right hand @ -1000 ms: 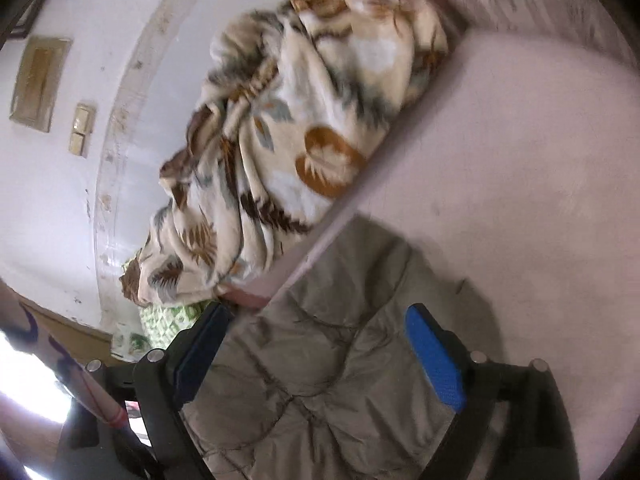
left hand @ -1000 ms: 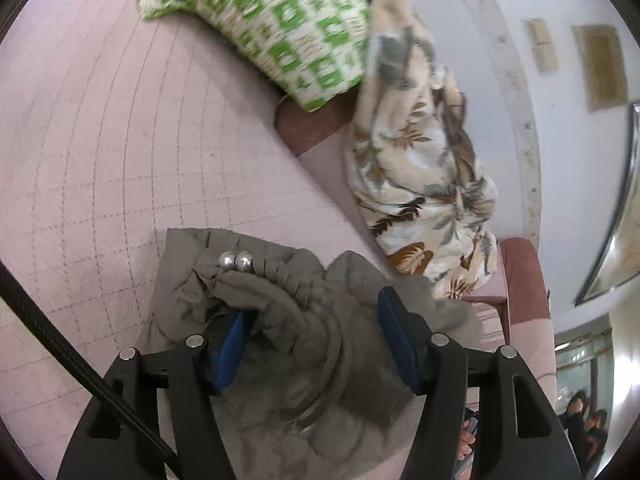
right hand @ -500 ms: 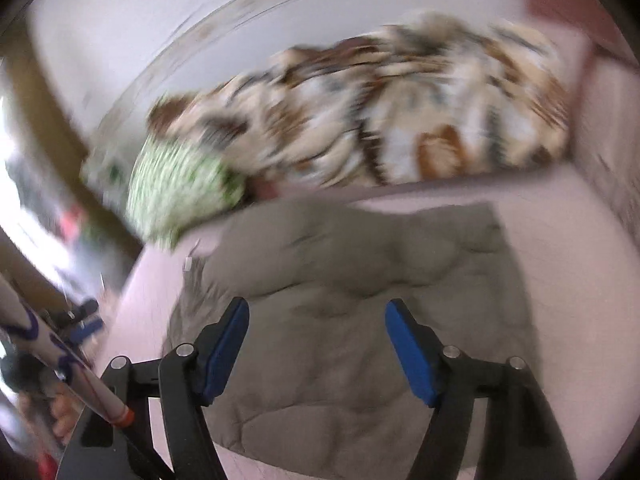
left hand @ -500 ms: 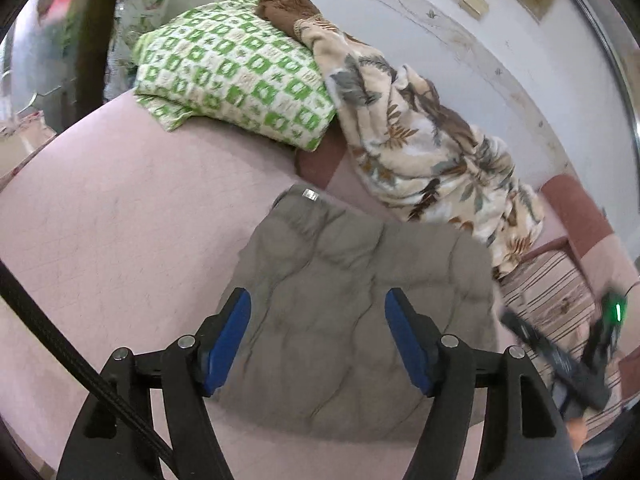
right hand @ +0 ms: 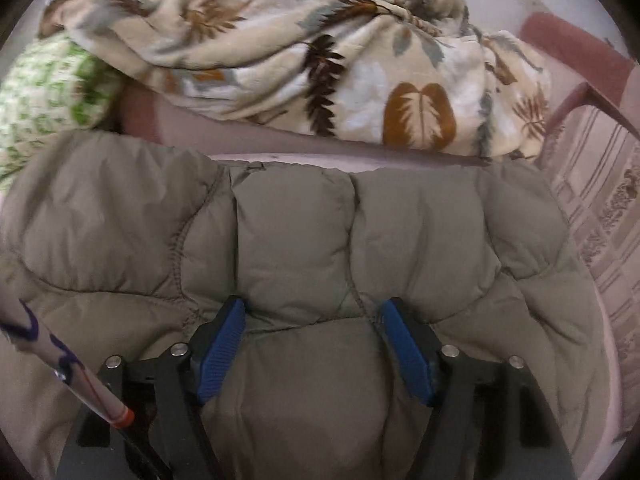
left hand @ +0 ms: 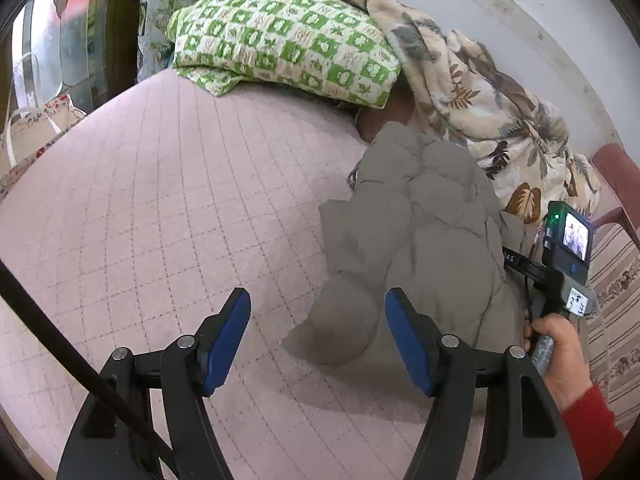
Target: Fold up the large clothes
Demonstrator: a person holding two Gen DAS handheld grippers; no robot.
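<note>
Hidden: we cannot see the far right edge of the grey padded jacket (left hand: pixel 432 240) in the left view; the right gripper (right hand: pixel 312 344) covers its near part.
Jacket: folded, lying on the pink quilted bed (left hand: pixel 160 200) below the leaf-print blanket (right hand: pixel 320 60).
Left gripper (left hand: pixel 318 336): jaws spread wide, holding nothing, just left of the jacket's near corner.
Right gripper: jaws wide, pressed down on the padding, nothing pinched.
Change: half a second ago we saw the jacket squarely between the left jaws; now it sits to their right.

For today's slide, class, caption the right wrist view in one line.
Open right hand-held gripper straddling a puffy olive quilted jacket on a pink bed, leaf-print blanket behind.
</note>
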